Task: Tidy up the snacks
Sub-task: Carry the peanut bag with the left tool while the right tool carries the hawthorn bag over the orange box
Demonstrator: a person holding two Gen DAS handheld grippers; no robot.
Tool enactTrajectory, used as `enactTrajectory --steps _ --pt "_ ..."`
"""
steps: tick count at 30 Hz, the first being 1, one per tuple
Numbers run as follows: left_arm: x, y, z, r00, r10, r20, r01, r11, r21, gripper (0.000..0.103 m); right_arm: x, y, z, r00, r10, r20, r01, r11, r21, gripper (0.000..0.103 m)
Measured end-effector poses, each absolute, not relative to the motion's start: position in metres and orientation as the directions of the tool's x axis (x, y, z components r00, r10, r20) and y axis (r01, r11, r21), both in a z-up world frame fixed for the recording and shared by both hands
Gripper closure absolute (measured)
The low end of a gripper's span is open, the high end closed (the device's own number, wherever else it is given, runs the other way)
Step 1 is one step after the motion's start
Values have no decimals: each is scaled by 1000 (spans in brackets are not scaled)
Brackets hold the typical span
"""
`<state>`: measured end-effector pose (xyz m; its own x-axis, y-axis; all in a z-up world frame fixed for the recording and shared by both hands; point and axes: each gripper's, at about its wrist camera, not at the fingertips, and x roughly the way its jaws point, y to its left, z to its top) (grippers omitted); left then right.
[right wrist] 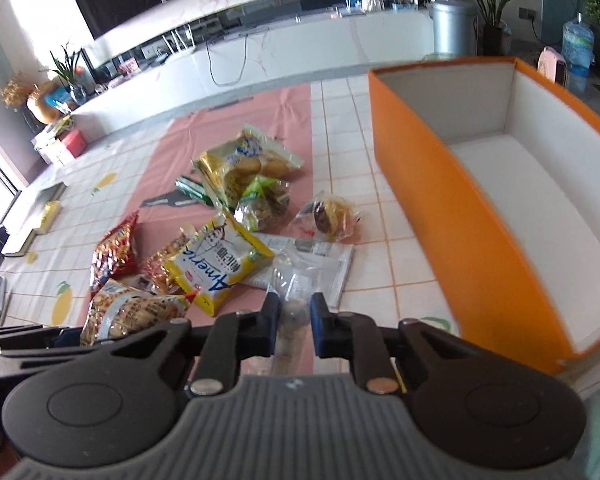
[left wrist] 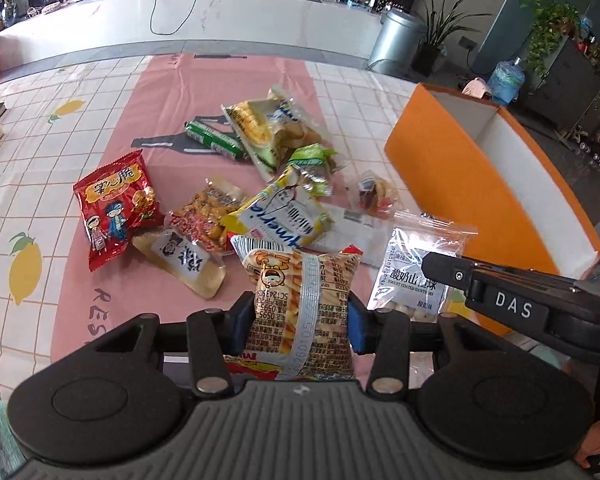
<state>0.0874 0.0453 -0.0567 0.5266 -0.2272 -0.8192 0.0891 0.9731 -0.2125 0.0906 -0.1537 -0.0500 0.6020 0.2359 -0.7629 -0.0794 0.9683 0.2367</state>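
My left hand-held gripper point(left wrist: 302, 322) is clamped on the fries packet point(left wrist: 304, 304), my right hand-held gripper point(right wrist: 295, 322) pinches the clear bag point(right wrist: 296, 280) beside the orange box point(right wrist: 452, 216).

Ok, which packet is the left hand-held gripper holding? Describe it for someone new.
Start at the orange box, then go left across the snack pile. The packet sits pinched in the left hand-held gripper, nearest the camera. Unlike its neighbours, it shows printed fries, a cartoon face and a silvery back seam.
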Motion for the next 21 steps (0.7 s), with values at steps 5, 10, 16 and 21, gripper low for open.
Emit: enactTrajectory --steps 5,10,16,21 --pt "77 30 -33 558 -241 -794 120 970 -210 51 73 -174 -26 640 258 -723 -102 962 254 90" --pt "74 9 -4 589 -267 -763 165 964 -210 51 62 -197 8 687 281 -670 -153 958 244 91" --pt "84 -27 33 623 -311 -718 237 949 -207 51 59 -233 56 740 284 -610 -197 958 207 91" --pt "104 -68 49 618 -364 -697 311 927 -209 51 67 -276 82 758 238 -608 -180 971 155 91"
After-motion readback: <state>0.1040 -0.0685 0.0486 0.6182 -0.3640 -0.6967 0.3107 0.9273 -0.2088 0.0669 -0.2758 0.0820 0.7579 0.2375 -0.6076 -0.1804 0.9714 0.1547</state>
